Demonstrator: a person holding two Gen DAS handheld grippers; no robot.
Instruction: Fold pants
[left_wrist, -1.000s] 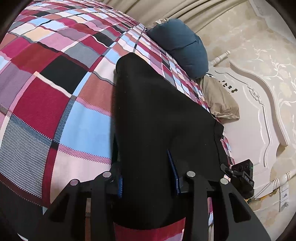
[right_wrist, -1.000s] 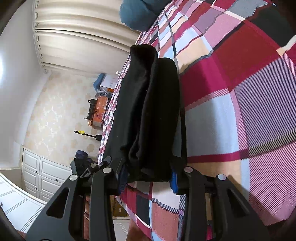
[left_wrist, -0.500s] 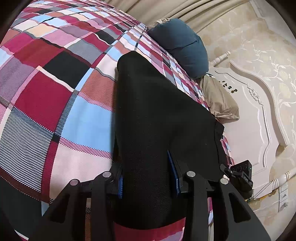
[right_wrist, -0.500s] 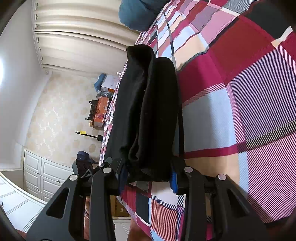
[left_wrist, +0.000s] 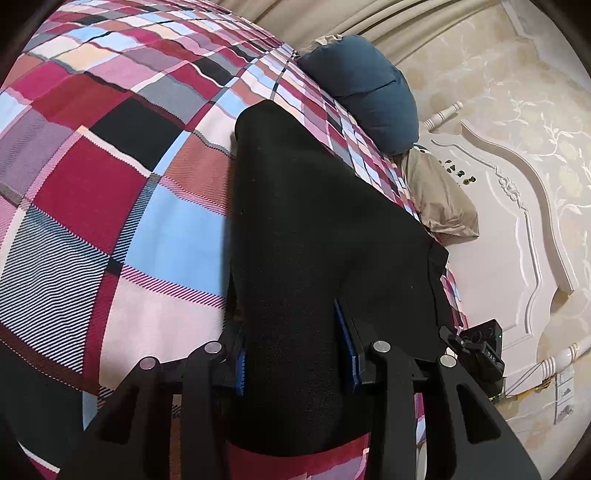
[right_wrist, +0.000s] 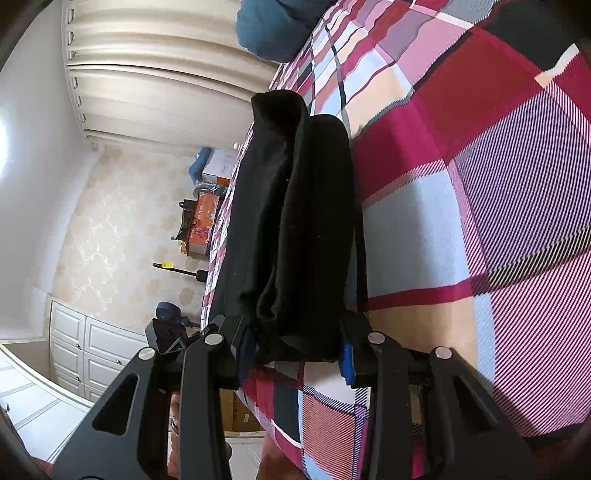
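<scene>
The black pants (left_wrist: 317, 236) lie stretched along the plaid bedspread (left_wrist: 92, 192), running up toward the head of the bed, where a dark blue pillow (left_wrist: 365, 92) and a tan pillow (left_wrist: 439, 199) rest against the white headboard (left_wrist: 517, 236). The left gripper (left_wrist: 295, 354) is pinched down on one end of the pants, cloth bunched thick between its blue-padded fingers (left_wrist: 240, 365). The right gripper (right_wrist: 295, 350) grips the other end the same way; there the fabric looks doubled into two layers lying side by side, though the black cloth makes the folds hard to read. That end sits near the bed's side edge, beyond which stand white cabinets (right_wrist: 85, 350) and an orange box (right_wrist: 203, 221) by the papered wall. Pale curtains (right_wrist: 155, 74) hang behind the bed.
</scene>
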